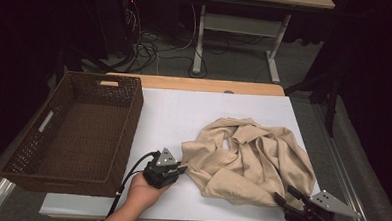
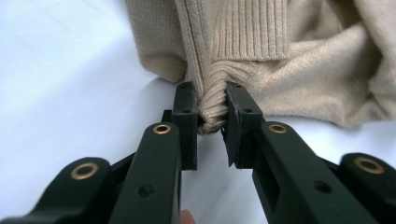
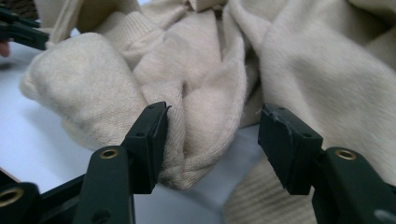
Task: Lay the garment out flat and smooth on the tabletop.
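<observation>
Fig.: two-handed handling of a knit sweater on a white tabletop (image 1: pixel 174 114), read near to far.

Near edge: R claw (image 3: pixel 212 135) stands about half open, its jaws either side of a soft rolled fold of the sweater (image 3: pixel 205 84); the one jaw lies against the fold, the other is clear of it, so nothing is held. L claw (image 2: pixel 212 109) is nearly shut, pinching a bunched bit of ribbed hem between its pads; the person's hand (image 1: pixel 143 191) carries it at the sweater's L edge.

Step, judged: L has its grip, R is placing one. To do it well, push R deeper so the pads take one full layer of cloth, not just the roll's tip, then close firmly; keep L steady w/ no tugging till R bites, else the knit slides. Lift both evenly to avoid dragging.

Mid-table: the sweater (image 1: pixel 252 160) lies crumpled at the R half of the tabletop, nearest the R claw (image 1: pixel 293 197). Beige, fine soft knit, slightly fuzzy; ribbed bands at cuff/hem; limp, deep folds, no fixed shape.

Farther L: dark brown wicker basket (image 1: pixel 48 119), rectangular, openwork walls w/ handle slots, stiff, standing apart from the sweater.
</observation>
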Available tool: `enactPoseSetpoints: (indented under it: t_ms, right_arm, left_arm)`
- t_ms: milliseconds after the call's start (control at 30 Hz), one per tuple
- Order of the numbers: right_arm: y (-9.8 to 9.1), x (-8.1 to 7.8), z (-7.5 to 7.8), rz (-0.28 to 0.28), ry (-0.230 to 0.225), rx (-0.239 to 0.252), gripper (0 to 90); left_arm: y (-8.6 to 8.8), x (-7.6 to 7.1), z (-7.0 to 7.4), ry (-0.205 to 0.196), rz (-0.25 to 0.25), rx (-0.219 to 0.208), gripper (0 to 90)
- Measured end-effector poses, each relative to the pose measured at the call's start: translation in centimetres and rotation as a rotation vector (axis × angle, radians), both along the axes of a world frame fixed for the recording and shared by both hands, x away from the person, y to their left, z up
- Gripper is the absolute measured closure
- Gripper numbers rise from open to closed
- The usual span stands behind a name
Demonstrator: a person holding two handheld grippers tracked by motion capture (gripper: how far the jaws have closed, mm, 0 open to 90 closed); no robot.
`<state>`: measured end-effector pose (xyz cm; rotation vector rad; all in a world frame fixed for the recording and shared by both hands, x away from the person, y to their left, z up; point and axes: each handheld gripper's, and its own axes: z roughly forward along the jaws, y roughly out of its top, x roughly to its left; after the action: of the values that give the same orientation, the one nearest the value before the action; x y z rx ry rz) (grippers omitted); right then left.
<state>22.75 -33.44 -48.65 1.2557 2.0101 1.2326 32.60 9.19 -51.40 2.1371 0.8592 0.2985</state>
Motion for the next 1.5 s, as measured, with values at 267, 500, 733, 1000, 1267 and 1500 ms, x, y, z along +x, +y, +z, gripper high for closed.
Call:
enactPoseSetpoints:
  t_ms: [267, 500, 733, 1000, 1267, 1500]
  right_arm:
    - [-0.2, -0.5, 0.6, -0.008, -0.042, 0.043, 43.7]
    - [-0.5, -0.4, 0.5, -0.028, -0.036, 0.042, 44.0]
    - [-0.5, -0.2, 0.5, -0.038, -0.037, 0.039, 44.9]
    - [-0.3, 0.1, 0.3, -0.043, -0.027, 0.032, 45.6]
    - [-0.7, 0.3, 0.1, -0.046, -0.020, 0.032, 46.6]
    - [-0.8, 0.4, 0.0, -0.044, -0.019, 0.036, 47.8]
  left_arm:
    - [0.6, -0.3, -0.5, 0.028, 0.022, -0.009, 72.5]
    - [0.9, -2.0, -0.1, 0.108, 0.015, -0.092, 39.7]
    - [1.3, -4.4, 1.7, 0.104, 0.031, -0.209, 33.0]
    - [-6.4, -5.9, 1.4, 0.095, -0.208, -0.159, 20.8]
    - [-9.5, -4.7, -0.4, 0.050, -0.257, 0.020, 63.5]
    - [-5.7, -5.6, -0.4, -0.027, -0.219, 0.055, 77.8]
